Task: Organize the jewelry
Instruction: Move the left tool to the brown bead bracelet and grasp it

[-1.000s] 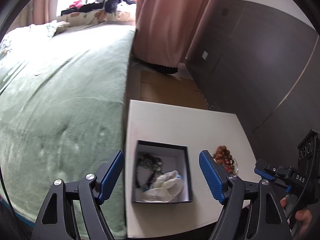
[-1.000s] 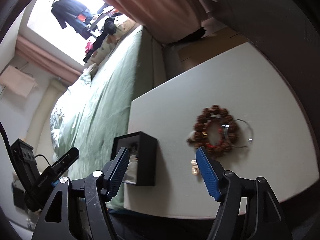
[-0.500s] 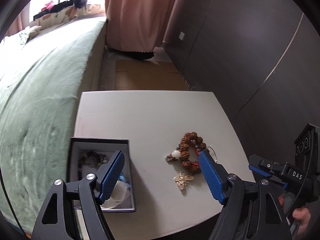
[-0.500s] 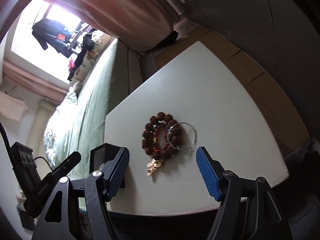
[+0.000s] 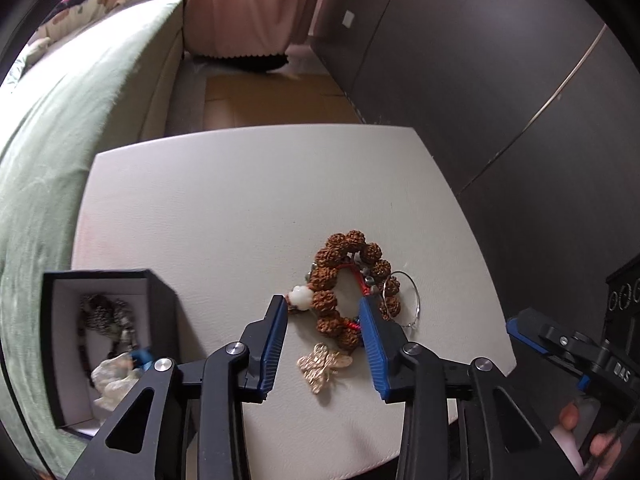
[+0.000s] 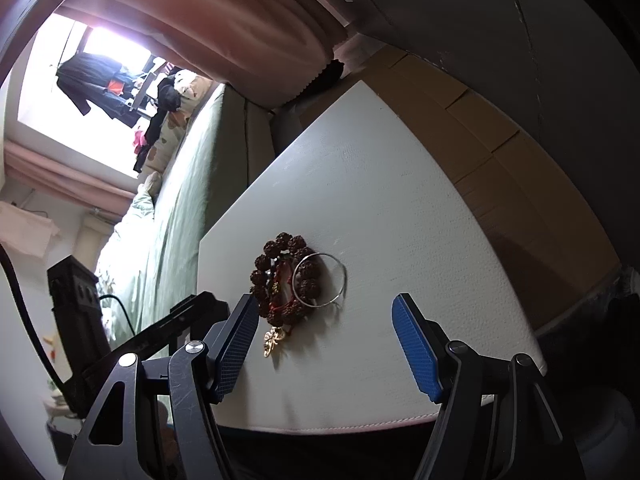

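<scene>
My left gripper (image 5: 323,320), jaws apart and empty, frames the bead bracelet (image 5: 347,288): light, floppy, knobbly, so I'd pinch one strand.

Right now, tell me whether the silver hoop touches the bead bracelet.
Touching. The right wrist view shows the silver hoop lying across beads of the bead bracelet, overlapping them.
</scene>
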`<state>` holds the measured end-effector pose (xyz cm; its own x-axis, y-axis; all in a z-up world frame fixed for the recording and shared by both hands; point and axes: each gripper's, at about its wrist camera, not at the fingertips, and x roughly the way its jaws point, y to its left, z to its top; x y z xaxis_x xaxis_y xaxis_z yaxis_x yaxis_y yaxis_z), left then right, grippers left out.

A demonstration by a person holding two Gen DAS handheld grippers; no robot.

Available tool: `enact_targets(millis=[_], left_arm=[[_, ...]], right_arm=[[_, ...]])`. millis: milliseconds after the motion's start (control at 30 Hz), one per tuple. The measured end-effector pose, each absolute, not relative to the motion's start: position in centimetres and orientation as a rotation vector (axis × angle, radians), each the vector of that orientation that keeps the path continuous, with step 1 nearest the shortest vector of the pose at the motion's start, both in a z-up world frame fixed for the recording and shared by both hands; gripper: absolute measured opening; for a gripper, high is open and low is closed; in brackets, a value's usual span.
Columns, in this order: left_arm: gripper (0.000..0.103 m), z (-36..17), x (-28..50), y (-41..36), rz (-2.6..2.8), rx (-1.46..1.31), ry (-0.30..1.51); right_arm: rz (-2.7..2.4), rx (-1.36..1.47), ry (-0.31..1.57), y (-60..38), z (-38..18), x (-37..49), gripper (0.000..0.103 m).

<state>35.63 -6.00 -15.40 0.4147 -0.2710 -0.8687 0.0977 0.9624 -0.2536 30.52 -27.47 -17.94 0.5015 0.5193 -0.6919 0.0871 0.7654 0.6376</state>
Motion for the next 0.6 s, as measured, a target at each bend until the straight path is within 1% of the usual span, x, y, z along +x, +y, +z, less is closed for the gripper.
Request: enact_targets(millis=[67, 167, 200, 600], left_arm=[[0.038, -15.9, 36.2, -6.5, -0.231, -0.164, 1.139], [0.030, -16.9, 37.2, -7.2, -0.230, -0.155, 1.180], [0.029, -17.2, 37.5, -7.4, -0.230, -0.154, 1.193], [0.029, -19.4, 39.7, -9.5, -0.182, -0.029, 1.241]], right_arm=[[0.286, 0.676, 1.027, -27.8, -18.1, 30.6, 0.070], [0.285, 0.687, 1.029, -28.2, -18.5, 30.7, 0.070], [0.286, 0.689, 1.030, -28.2, -18.6, 30.7, 0.070], [0.277, 0.713, 1.038, -29.0, -19.4, 30.5, 0.070]])
